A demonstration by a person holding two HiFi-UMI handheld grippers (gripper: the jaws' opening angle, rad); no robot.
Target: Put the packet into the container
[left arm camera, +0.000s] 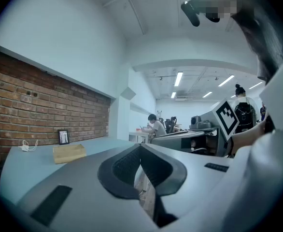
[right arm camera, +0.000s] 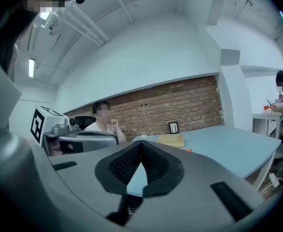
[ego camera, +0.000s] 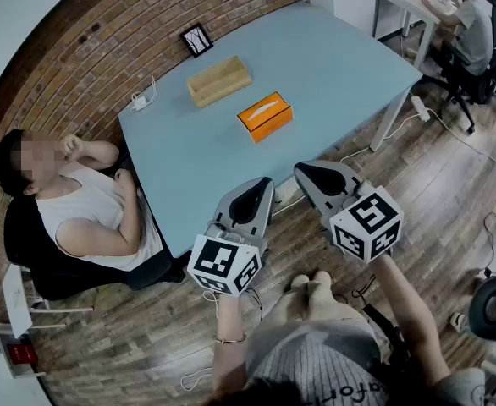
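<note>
Both the left gripper (ego camera: 252, 194) and the right gripper (ego camera: 316, 176) hover short of the table's (ego camera: 341, 66) near edge, jaws together and empty, seemingly because no reach has begun. Mid-table lies the packet (ego camera: 265, 115), flat and orange with a white streak, near the open wooden container (ego camera: 218, 80) farther left.

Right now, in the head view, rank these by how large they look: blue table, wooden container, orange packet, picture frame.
1. blue table
2. wooden container, which looks only slightly bigger than the next, so this is a close call
3. orange packet
4. picture frame, clearly the smallest
</note>
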